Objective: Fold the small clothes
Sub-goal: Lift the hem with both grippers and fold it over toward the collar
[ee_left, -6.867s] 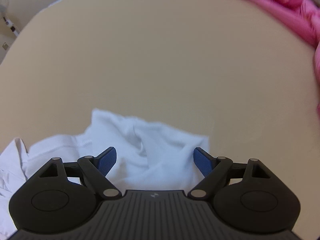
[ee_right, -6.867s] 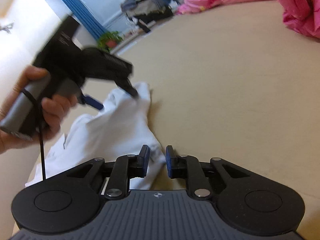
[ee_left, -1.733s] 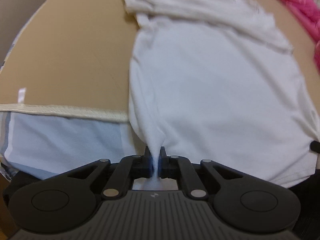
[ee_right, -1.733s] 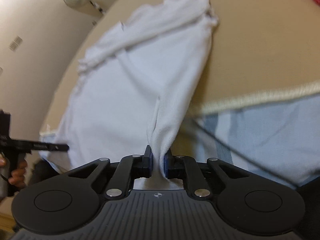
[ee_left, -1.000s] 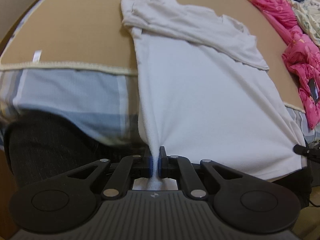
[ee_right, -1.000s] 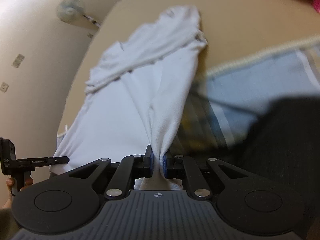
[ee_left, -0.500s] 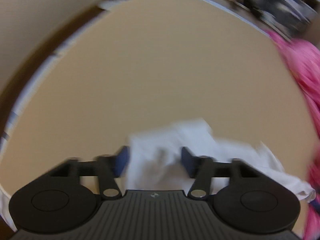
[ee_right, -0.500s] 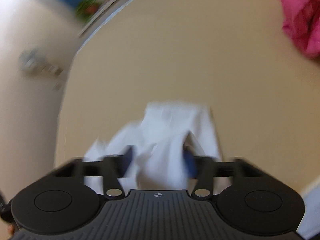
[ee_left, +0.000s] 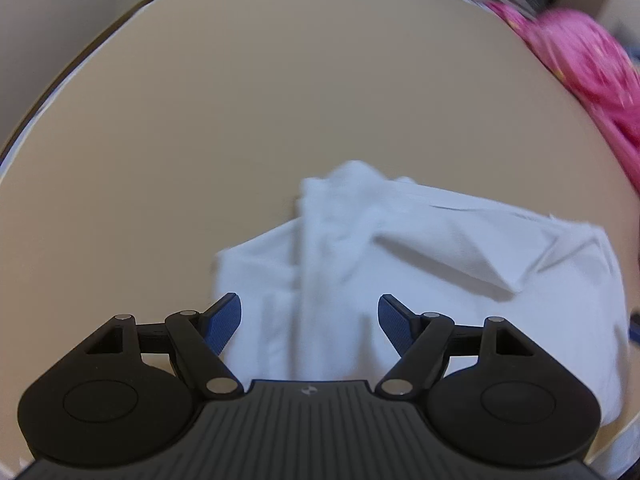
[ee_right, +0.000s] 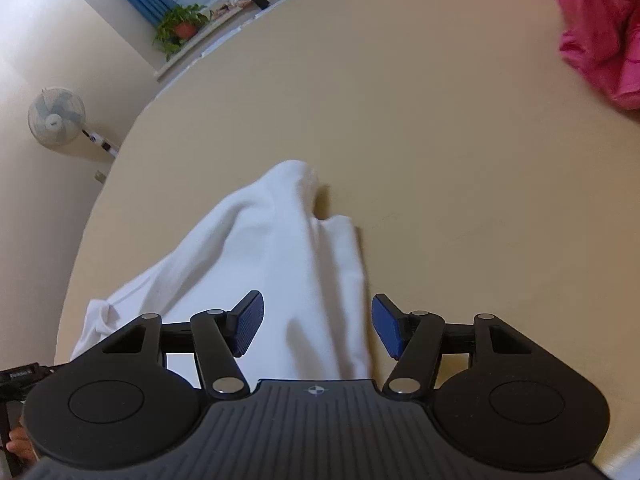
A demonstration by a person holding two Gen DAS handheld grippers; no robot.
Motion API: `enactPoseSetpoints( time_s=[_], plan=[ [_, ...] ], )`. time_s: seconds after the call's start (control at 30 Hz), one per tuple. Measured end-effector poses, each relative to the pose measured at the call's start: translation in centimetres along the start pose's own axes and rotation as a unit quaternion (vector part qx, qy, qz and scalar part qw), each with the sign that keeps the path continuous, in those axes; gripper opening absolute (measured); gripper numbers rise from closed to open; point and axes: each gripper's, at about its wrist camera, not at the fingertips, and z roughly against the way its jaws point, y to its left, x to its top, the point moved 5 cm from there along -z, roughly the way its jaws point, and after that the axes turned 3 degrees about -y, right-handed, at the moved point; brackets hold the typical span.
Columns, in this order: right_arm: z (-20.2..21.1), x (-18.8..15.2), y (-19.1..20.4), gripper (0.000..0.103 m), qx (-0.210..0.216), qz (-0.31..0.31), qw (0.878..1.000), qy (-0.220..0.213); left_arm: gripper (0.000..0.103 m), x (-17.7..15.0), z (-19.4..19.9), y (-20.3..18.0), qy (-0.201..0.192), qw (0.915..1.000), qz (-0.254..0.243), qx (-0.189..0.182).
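Observation:
A small white garment [ee_left: 420,256] lies rumpled and partly folded over itself on the tan bed surface [ee_left: 280,100]. My left gripper [ee_left: 310,320] is open just above its near left part, holding nothing. In the right wrist view the same garment [ee_right: 280,248] stretches from a raised peak down toward me. My right gripper [ee_right: 318,322] is open over its near right edge, holding nothing. A bit of the left gripper's handle [ee_right: 20,374] shows at the lower left edge.
A pink quilt [ee_left: 592,80] lies heaped at the right side of the bed, also in the right wrist view [ee_right: 600,28]. A wall fan [ee_right: 56,116] and a potted plant [ee_right: 180,26] stand beyond the bed's far left edge.
Both grippers held the stretched garment by its hem off the bed edge a second ago. They swung forward over the bed, opened and let it go; it now lies folded over.

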Motion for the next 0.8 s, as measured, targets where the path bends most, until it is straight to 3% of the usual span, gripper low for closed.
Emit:
enactPoseSetpoints(
  time_s=[0.1,0.13,0.17,0.2,0.23,0.27,0.4,0.43,0.47,0.63,0.67,0.7,0.73,0.77,0.8],
  plan=[
    [-1.3,0.5,0.9,0.063,0.002,0.007,1.0,-0.015,0.08,0.7,-1.9,-2.0,0.016,0.9989,-0.043,0.007],
    [-1.7,0.7,1.2,0.063,0.0,0.007,1.0,-0.017,0.075,0.8,-2.5,-2.4,0.026,0.9982,-0.053,0.007],
    [-2.3,1.0,1.8,0.061,0.0,0.01,1.0,-0.018,0.056,0.9,-2.7,-2.8,0.035,0.9976,-0.06,0.004],
    [-2.6,1.3,2.4,0.059,-0.002,0.015,1.0,-0.02,0.045,1.1,-3.0,-3.0,0.043,0.997,-0.065,0.004],
    [-2.9,1.6,2.8,0.05,-0.001,0.023,1.0,-0.019,0.028,1.6,-3.3,-3.2,0.047,0.9968,-0.064,0.006],
    [-3.2,1.9,3.3,0.038,-0.003,0.033,0.999,-0.021,0.024,2.2,-3.5,-3.2,0.044,0.9973,-0.058,0.007],
    [-3.2,3.6,4.7,0.017,0.006,0.063,0.997,-0.045,0.029,4.7,-3.3,-1.5,0.014,0.9997,0.021,0.003],
    [-3.6,3.9,4.9,0.016,0.016,0.062,0.997,-0.045,0.04,5.0,-3.5,-0.9,0.013,0.9991,0.04,0.003],
    [-3.8,4.2,5.1,0.016,0.02,0.06,0.997,-0.046,0.051,5.4,-4.0,-0.4,0.017,0.9986,0.051,0.003],
    [-6.0,5.0,4.9,0.019,0.004,0.062,0.998,-0.026,0.053,5.6,-5.1,-0.4,0.03,0.9991,0.028,-0.008],
    [-6.6,5.0,4.6,0.019,0.004,0.054,0.998,-0.017,0.044,5.6,-4.9,-0.7,0.024,0.9996,0.015,-0.005],
    [-6.9,4.9,4.4,0.019,0.003,0.051,0.999,-0.011,0.026,5.7,-4.7,-1.0,0.016,0.9999,0.002,0.003],
    [-7.0,4.9,4.4,0.009,0.004,0.054,0.998,-0.011,0.006,5.8,-4.4,-1.2,0.012,0.9998,-0.007,0.01],
    [-6.8,4.9,4.6,0.0,0.009,0.058,0.998,-0.017,0.006,5.9,-3.5,-1.1,0.0,0.9999,0.0,0.01],
    [-6.3,5.2,5.2,0.0,0.019,0.055,0.998,-0.027,0.006,6.1,-2.0,-0.7,-0.02,0.9997,0.012,-0.007]
  ],
)
